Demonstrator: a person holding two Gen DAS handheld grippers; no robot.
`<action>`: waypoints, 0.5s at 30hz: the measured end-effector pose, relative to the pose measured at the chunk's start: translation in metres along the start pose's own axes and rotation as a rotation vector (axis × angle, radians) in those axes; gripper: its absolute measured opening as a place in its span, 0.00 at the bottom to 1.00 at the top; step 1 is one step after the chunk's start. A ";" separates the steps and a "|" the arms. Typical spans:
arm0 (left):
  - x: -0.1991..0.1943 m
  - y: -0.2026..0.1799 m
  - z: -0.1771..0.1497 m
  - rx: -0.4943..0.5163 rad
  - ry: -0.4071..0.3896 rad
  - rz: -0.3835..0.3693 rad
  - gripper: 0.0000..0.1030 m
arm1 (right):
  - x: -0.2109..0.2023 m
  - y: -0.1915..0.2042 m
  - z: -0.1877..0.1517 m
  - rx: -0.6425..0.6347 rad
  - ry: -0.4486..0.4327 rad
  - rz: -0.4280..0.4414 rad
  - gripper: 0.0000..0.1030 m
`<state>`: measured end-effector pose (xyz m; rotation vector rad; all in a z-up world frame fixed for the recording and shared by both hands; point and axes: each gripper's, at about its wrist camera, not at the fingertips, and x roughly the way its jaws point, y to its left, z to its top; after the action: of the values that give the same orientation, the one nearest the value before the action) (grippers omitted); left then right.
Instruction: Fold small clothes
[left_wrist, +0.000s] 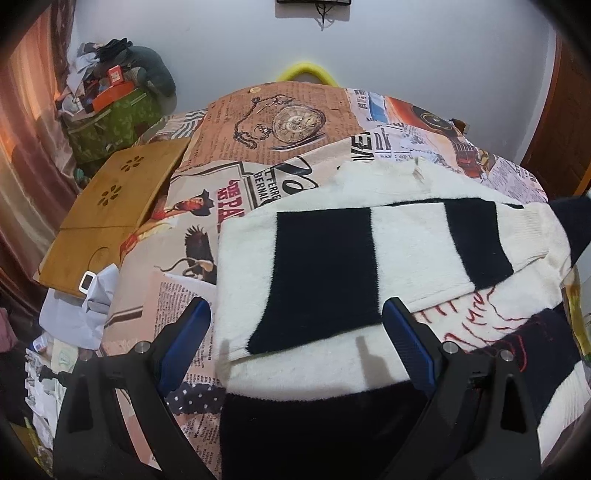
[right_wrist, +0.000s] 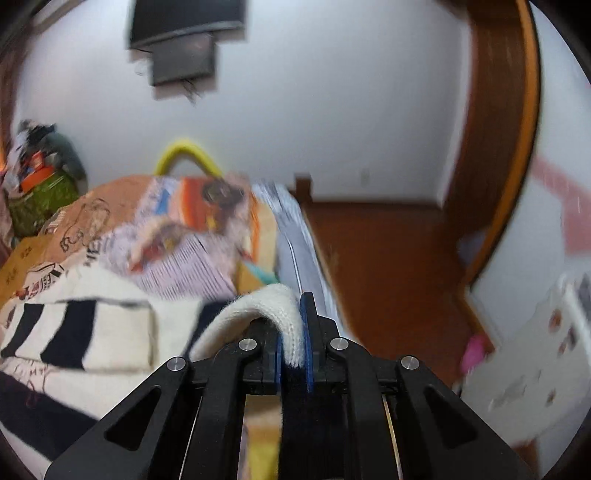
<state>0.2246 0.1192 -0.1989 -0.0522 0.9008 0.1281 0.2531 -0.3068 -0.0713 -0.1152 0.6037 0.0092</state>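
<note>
A small cream sweater with wide black stripes and red stitched lettering (left_wrist: 332, 258) lies on the bed, one sleeve folded across its body. My left gripper (left_wrist: 295, 314) is open and empty, its blue-padded fingers (left_wrist: 188, 339) hovering over the folded sleeve and the sweater's near left part. My right gripper (right_wrist: 295, 332) is shut on the cream ribbed cuff (right_wrist: 273, 306) of the other sleeve, lifted above the bed's right side. The rest of the sweater (right_wrist: 92, 325) lies to its left in the blurred right wrist view.
The bed cover (left_wrist: 280, 122) has a newspaper and pocket-watch print. A wooden lap tray (left_wrist: 114, 206) lies at the left with white cloth (left_wrist: 85, 310) below it. A cluttered green bag (left_wrist: 110, 118) stands back left. The bed's right edge (right_wrist: 295, 240) drops to a wooden floor (right_wrist: 388, 258).
</note>
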 end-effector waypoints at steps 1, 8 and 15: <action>0.000 0.001 0.000 -0.002 0.000 0.002 0.92 | -0.002 0.014 0.010 -0.035 -0.025 0.016 0.08; 0.001 0.021 -0.005 -0.046 0.008 0.015 0.92 | 0.008 0.134 0.024 -0.228 -0.063 0.265 0.08; 0.000 0.035 -0.009 -0.082 0.019 0.031 0.92 | 0.064 0.226 -0.050 -0.347 0.227 0.464 0.10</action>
<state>0.2127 0.1527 -0.2040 -0.1158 0.9153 0.1938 0.2680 -0.0895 -0.1718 -0.3128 0.8420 0.5585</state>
